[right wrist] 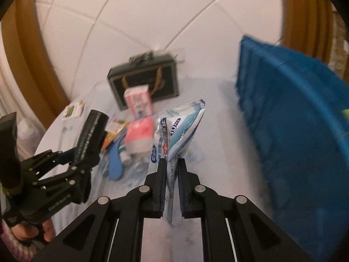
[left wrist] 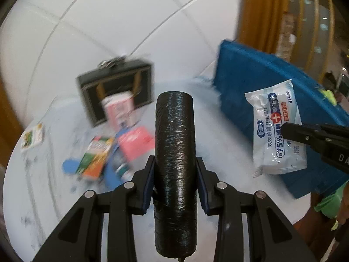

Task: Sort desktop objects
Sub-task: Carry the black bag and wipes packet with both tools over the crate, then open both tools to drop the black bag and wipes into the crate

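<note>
Mid-transfer, both loads lifted off the bench [left wrist: 54, 196]: left gripper [left wrist: 175, 170] jaws clamped the black bag roll [left wrist: 174, 152]; right gripper [right wrist: 170, 168] jaws pinched the wet-wipes pack [right wrist: 174, 135]. Next, I judged, both needed carrying over the blue bin [right wrist: 294, 120] rim before letting go.

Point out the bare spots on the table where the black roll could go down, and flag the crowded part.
Bare tabletop lies between the blue bin and the pink pack, ahead of the right gripper holding the wipes pack. The near edge under the left gripper with the black roll looks bare too. Crowded: boxes before the black case.
</note>
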Tool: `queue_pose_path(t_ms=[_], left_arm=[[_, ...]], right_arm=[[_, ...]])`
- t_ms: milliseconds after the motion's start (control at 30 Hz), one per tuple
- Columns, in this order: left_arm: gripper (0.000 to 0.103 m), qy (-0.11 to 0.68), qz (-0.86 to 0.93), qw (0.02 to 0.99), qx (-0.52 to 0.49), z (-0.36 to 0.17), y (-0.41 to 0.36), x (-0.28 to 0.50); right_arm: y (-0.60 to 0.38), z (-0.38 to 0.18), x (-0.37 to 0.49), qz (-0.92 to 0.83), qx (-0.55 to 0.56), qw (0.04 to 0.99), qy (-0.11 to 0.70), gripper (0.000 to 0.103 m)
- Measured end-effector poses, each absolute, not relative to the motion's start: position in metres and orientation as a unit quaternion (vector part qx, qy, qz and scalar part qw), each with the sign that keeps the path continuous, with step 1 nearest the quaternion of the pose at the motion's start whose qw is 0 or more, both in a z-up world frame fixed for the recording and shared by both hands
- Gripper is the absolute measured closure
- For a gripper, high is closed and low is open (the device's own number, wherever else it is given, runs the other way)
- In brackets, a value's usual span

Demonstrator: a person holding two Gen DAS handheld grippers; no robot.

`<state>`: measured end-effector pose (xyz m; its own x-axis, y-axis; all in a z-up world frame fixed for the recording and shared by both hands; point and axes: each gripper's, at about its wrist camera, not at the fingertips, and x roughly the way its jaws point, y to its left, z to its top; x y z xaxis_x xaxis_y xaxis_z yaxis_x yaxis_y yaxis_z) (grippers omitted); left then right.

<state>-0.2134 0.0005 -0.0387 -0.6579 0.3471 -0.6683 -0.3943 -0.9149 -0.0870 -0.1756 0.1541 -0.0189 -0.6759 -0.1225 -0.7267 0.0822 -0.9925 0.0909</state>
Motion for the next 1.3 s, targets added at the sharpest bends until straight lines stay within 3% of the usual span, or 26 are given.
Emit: queue_pose_path(t_ms=[467,633,967,1300], left_arm=[[0.069,0.068,0.9,0.331,-0.274,0.087,0.173,-0.247],[0.069,0.09,0.884,0.377,-0.261,0.123,0.248,-0.26],[0.069,0.142,0.845,0.408,-0.316,0.101,0.37,-0.299],[0.069,0.185,0.822,0.41,-0.349,0.059,0.402,-0.314]], right_arm=[[0.295,0.116,-0.154,-0.949,0.297,-0.088,-0.066,0.093],[0.356,0.135,-0.158,-0.94,0.295,-0.142,-0.095,0.093],[0.447,0.103,-0.19,-0.903,0.334,-0.204,-0.174,0.093],[0.475,0.076,-0.225,-0.882,0.359,-0.24,-0.19,0.093]])
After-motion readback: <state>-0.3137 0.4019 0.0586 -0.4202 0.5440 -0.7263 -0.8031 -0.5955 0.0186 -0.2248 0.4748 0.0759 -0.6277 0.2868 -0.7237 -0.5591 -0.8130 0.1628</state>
